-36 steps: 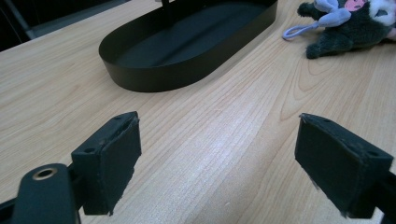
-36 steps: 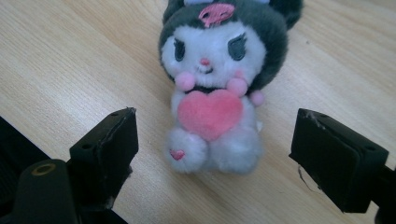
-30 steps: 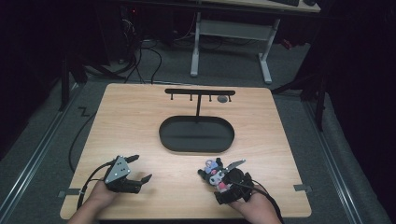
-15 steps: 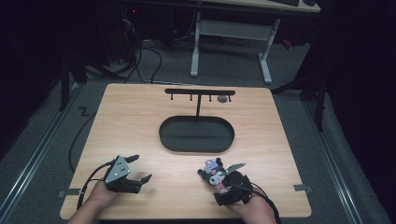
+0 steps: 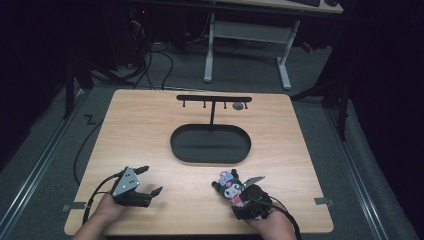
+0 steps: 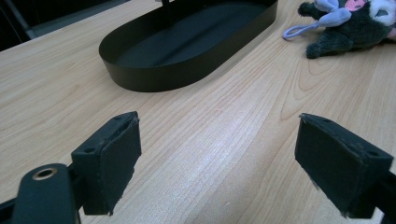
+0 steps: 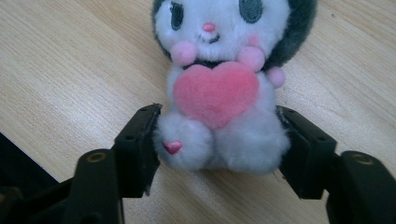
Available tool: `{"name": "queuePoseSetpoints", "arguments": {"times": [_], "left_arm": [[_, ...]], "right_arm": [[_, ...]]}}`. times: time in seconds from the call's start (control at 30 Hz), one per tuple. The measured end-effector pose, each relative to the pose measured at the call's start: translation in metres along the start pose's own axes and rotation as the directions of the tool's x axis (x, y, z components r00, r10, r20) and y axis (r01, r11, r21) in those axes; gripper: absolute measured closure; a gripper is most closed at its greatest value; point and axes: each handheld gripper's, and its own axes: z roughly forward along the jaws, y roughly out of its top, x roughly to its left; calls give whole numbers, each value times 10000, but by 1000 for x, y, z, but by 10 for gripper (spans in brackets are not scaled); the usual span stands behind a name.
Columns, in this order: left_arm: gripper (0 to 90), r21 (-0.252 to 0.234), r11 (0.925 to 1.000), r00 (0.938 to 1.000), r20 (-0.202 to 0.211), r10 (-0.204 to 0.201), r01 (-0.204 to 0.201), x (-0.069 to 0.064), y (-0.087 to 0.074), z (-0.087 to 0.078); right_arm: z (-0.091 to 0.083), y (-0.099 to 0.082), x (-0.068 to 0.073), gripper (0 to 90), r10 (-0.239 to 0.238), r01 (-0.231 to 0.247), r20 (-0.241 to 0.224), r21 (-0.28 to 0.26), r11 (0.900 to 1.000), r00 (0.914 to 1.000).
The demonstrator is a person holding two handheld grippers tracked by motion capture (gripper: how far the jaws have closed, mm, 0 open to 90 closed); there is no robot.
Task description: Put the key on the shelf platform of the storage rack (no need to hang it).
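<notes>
At the near left edge of the wooden surface (image 5: pixel 150 130) the left gripper (image 5: pixel 149 181) rests low in the person's left hand (image 5: pixel 107 210), its jaws standing wide apart with only bare wood between them. A cable trails from it back over the surface's edge. Further in, near the middle, sits a black oval tray (image 5: pixel 210 144), and from its far side rises a thin black stand (image 5: pixel 214 100) with a crossbar carrying small pegs; a small grey round thing (image 5: pixel 238 106) hangs or lies by the bar's right end, too small to make out. To the right, close to the near edge and well apart from the tray, a plush toy (image 5: pixel 231 186) lies on the wood: white face, dark grey hood, a pink heart held to its chest, a pale lilac loop at its head. The right gripper (image 5: pixel 234 196), held in the person's right hand (image 5: pixel 272 227), has its jaws around the toy's lower body; they have just been closing, and the pads now press into the fur on both sides, gripping the toy while it rests on the surface.
</notes>
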Motion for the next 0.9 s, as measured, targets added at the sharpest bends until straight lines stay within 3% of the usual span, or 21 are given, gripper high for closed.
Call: {"name": "queuePoseSetpoints", "arguments": {"times": [0.23,0.27,0.47,0.5,0.6,0.9], "left_arm": [[154,7,10000,10000,9,0,0,0,0,0],[154,5,10000,10000,7,1,-1,0,0,0],[154,-1,10000,10000,4,13,-13,0,0,0],[154,0,10000,10000,2,13,-13,0,0,0],[154,1,10000,10000,0,8,-8,0,0,0],[154,12,10000,10000,10,22,-22,0,0,0]], "right_arm": [[0,1,-2,427,-49,49,40,6,10000,10000],[0,0,0,432,244,-244,17,106,9996,9997],[0,1,-2,480,2,-3,70,65,10000,10000],[-1,1,0,488,247,-249,133,170,9995,9996],[-1,2,-1,504,-162,160,218,94,9998,9996],[-12,10,-3,507,-96,98,146,-99,9999,9998]]}}
